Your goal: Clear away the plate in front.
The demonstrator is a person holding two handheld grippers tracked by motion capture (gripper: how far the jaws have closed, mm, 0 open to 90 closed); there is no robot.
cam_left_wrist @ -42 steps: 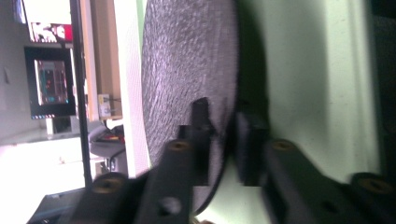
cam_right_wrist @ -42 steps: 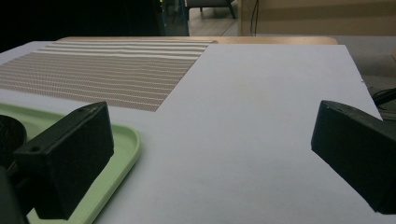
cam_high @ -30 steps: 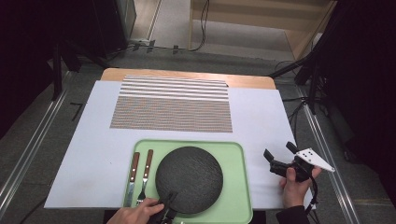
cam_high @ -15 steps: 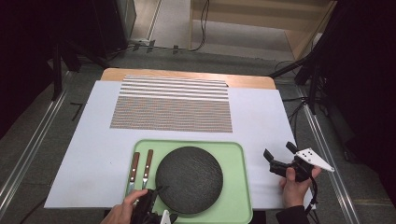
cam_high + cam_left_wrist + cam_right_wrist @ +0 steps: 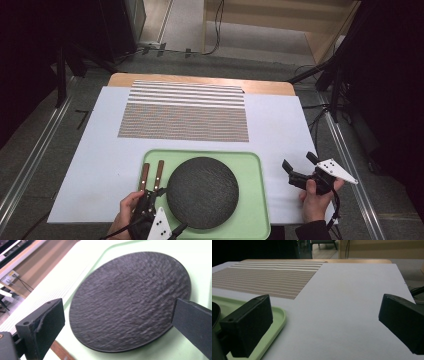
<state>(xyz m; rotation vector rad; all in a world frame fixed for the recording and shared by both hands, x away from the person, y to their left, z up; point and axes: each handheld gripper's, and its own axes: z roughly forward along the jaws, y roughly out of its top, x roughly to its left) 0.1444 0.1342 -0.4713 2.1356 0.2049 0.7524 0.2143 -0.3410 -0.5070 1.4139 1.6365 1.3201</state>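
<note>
The round dark slate plate (image 5: pixel 202 192) lies flat on the pale green plastic tray (image 5: pixel 252 165), right of 2 wooden-handled utensils (image 5: pixel 151 175). The left gripper (image 5: pixel 150 197), jaws just spread and empty, hovers at its near-left rim; the right gripper (image 5: pixel 301 167) waits spread over the white-covered counter (image 5: pixel 280 125). Placing looks done.

A: Any text, labels, brands or numbers to log?
B: None readable. Dark round plate (image 5: pixel 202 192) has only a rough texture, green tray (image 5: pixel 252 165) is plain
A: The striped mat (image 5: pixel 185 112)?
B: Just lines, no lettering. White sheet (image 5: pixel 280 130) on the worktop is blank too
A: That grey plate (image 5: pixel 161 226) on the left tongs?
B: A few black dots, no characters; same on the right one (image 5: pixel 337 170)
</note>
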